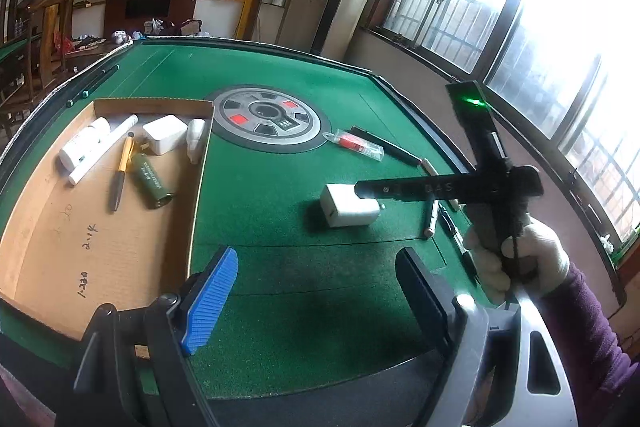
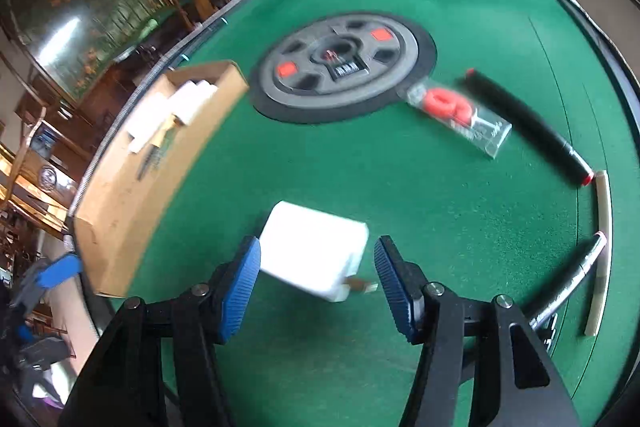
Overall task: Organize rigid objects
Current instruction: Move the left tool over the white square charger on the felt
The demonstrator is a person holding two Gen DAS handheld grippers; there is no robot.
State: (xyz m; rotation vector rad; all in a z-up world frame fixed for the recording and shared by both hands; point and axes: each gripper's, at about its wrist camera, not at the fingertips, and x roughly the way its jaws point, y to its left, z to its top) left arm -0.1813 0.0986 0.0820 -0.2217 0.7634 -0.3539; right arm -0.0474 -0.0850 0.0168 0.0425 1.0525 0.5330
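A white charger block lies on the green felt table, its prongs pointing toward the camera. My right gripper stands open around it, the left blue pad close against its side and the right pad a little apart. In the left wrist view that right gripper hangs just over the charger block, held by a gloved hand. My left gripper is open with nothing between its fingers, beside the cardboard box.
The cardboard box holds white bottles, a pen, a green cylinder and another charger. A clear packet with red contents, a black marker, a beige stick and a silver pen lie at the right. A round dial sits mid-table.
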